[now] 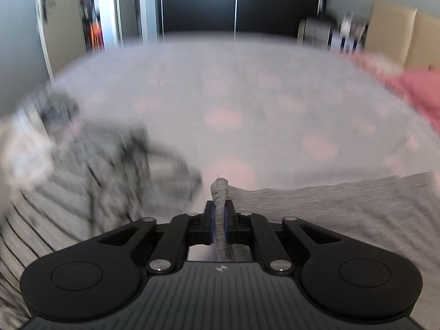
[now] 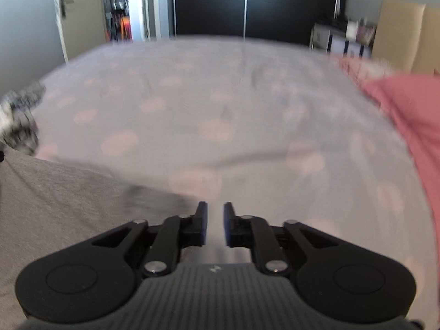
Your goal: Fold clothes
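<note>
The left tool (image 1: 219, 221) is clamped tight on a bunched edge of the grey garment (image 1: 343, 220), which spreads over the near edge of the bed (image 1: 247, 96). The right tool (image 2: 215, 227) stands partly open with nothing between its pads, the grey garment lying just to its left. A blurred striped pile of clothes (image 1: 82, 159) sits at the bed's left edge, a pink cloth (image 2: 412, 115) at its right, with dark wardrobe doors (image 2: 247, 2) beyond.

You have one grey garment (image 1: 343, 209), one pink cloth (image 2: 407, 115), one striped heap (image 1: 68, 165), two grippers.
</note>
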A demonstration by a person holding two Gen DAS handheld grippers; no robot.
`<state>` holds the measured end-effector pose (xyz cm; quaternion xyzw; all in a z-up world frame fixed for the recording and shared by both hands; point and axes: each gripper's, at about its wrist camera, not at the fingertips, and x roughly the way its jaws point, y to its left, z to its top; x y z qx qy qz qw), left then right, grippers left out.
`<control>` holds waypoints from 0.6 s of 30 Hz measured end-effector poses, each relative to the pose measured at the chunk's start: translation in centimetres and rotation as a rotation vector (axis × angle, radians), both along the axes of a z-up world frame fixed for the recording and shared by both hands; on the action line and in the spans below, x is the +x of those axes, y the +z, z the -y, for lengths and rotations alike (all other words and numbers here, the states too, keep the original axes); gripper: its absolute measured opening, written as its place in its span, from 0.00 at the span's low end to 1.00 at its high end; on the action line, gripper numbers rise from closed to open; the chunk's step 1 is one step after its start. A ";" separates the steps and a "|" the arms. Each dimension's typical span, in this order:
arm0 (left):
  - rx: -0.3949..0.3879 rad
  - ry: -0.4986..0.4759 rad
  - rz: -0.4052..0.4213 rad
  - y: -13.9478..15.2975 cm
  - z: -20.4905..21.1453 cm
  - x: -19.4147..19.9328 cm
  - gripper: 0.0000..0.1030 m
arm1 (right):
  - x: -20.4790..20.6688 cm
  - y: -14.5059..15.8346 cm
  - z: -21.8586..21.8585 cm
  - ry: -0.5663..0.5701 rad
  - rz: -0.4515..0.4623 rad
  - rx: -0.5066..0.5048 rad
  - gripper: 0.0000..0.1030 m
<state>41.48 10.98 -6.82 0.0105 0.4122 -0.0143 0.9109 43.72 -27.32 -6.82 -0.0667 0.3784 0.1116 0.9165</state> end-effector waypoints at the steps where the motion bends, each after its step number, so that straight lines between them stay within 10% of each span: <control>1: 0.011 0.016 -0.027 -0.8 -0.1 0.2 0.10 | -0.1 -0.5 0.2 -0.008 -0.008 -0.004 0.44; 5: -0.010 0.055 -0.012 -1.8 -1.9 -1.0 0.35 | -0.8 -1.4 1.7 -0.019 -0.042 0.028 0.42; 18: -0.093 -0.091 -0.059 2.0 -2.7 -12.8 0.42 | -13.3 -0.7 5.0 0.024 -0.232 0.120 0.43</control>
